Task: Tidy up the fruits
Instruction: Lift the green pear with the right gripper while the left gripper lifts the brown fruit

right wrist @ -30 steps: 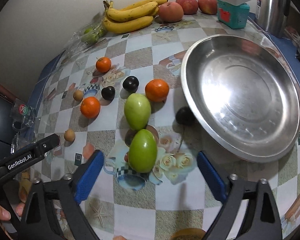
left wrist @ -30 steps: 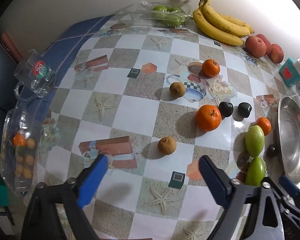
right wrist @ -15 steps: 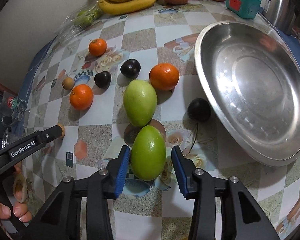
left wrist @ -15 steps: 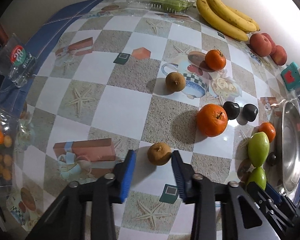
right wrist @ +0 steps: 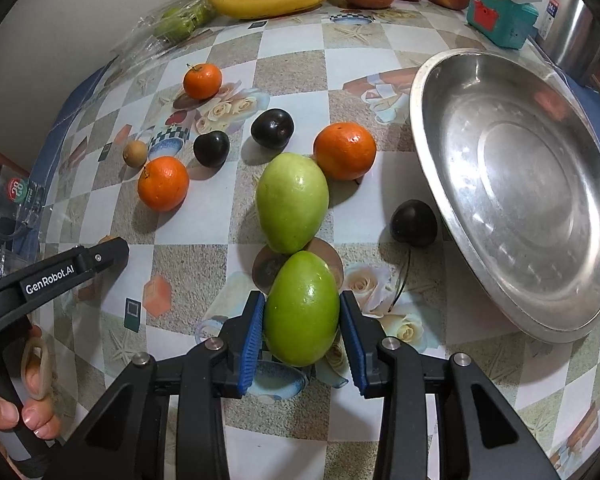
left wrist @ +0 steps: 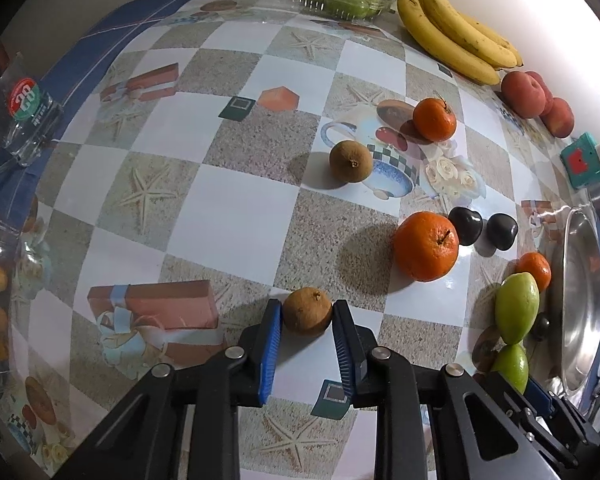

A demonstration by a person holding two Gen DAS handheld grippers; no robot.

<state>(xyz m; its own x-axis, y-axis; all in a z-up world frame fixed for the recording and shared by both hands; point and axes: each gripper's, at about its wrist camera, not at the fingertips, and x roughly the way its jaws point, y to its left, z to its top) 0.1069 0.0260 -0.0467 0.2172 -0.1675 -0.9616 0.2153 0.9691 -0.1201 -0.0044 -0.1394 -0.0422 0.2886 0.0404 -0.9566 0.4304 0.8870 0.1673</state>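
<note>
Gripper left (left wrist: pixel 306 322) and right (right wrist: pixel 302 326) are clamping a brown fruit (left wrist: pixel 307 311) and green mango (right wrist: pixel 301 308) on the desk (left wrist: pixel 228 216); I'm fearing their rounded skins squirting free.

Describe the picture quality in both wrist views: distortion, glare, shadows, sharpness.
Left wrist view: strong fisheye bending of the checked tablecloth, dark corners, soft shadows left of the big orange; the image is sharp. Right wrist view: same bending, bright glare on the steel pan and on the near green fruit; the fruit looks sharp.
</note>
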